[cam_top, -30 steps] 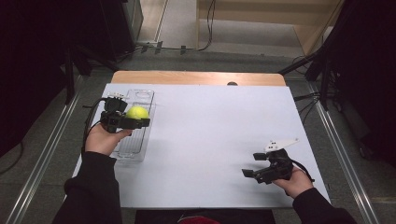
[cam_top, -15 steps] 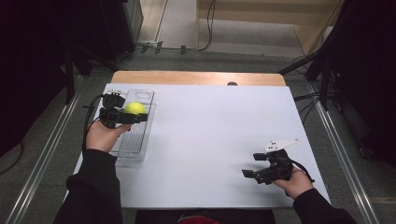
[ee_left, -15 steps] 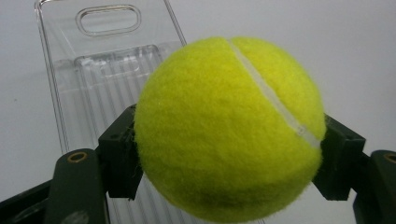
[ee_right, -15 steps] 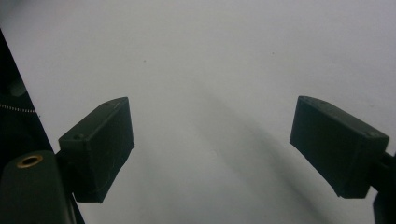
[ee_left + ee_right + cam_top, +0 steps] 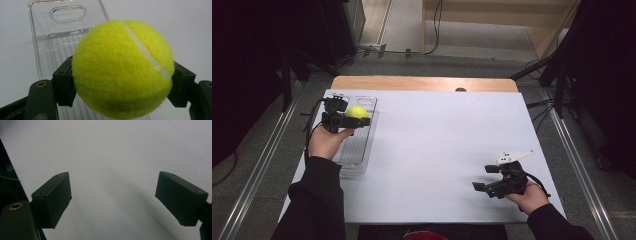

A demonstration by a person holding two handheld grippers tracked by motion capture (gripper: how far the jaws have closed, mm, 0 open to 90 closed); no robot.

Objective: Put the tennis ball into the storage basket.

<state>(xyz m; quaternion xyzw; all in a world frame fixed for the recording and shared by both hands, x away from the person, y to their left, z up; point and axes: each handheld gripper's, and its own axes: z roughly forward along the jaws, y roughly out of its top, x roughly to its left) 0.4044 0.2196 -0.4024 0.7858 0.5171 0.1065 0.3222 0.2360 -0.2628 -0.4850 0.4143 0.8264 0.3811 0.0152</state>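
Two grippers work over a white desk (image 5: 437, 150). The left gripper (image 5: 354, 120) is clamped on a yellow tennis ball (image 5: 357, 112), its black pads pressing the ball's two sides in the left gripper view, where the ball (image 5: 122, 68) with its white seam sits squarely between the jaws. The ball hangs over the far end of a clear plastic tray (image 5: 357, 147) that lies along the desk's left edge, near the far left corner (the tray (image 5: 53, 37) has ribs along its floor and a slotted handle hole at its far end). The right gripper (image 5: 484, 189) is held near the desk's near right corner, well apart from the ball; its jaws stand wide apart with nothing between them, and the right gripper view looks past its pads (image 5: 53, 197) onto bare white desk surface (image 5: 112, 157).
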